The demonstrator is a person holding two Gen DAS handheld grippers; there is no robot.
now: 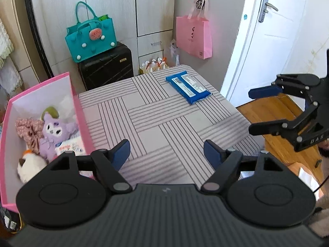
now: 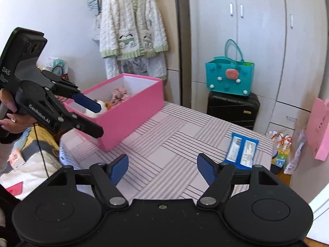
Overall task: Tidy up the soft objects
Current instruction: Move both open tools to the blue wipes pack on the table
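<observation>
Pink box point(image 1: 79, 111): card, open-topped, on the left end of the table point(image 1: 164, 127); in the right wrist view it stands at the table's far left edge point(image 2: 131, 113).
In the box: a purple plush point(image 1: 54, 131) upright in the middle, a pinkish knit bundle point(image 1: 27, 130) to its left, a white plush with an orange patch point(image 1: 28, 164) at the near end, and a white wipes pack point(image 1: 71, 146) against the wall next to the table.
Blue pack point(image 1: 188, 86): flat on the table's far right corner, well apart from the box; white label panels face up. It also shows near the right edge of the table from the right wrist point(image 2: 242, 151).
Left gripper point(image 1: 166, 154): fingers spread wide, nothing between them, over the table's near edge just beside the box; seen from the right point(image 2: 96, 117) its upper finger lies across the box's near rim.
Right gripper point(image 2: 162, 168): fingers wide apart, holding nothing, over the near part of the table; from the left it sits off the table's right side point(image 1: 251, 111).
Table: grey cover with striped squares.
Behind: a teal bag point(image 1: 91, 38) on a black suitcase point(image 1: 107, 65), a pink bag point(image 1: 194, 36) hung on the wall, a white cardigan point(image 2: 131, 20) on a hanger.
</observation>
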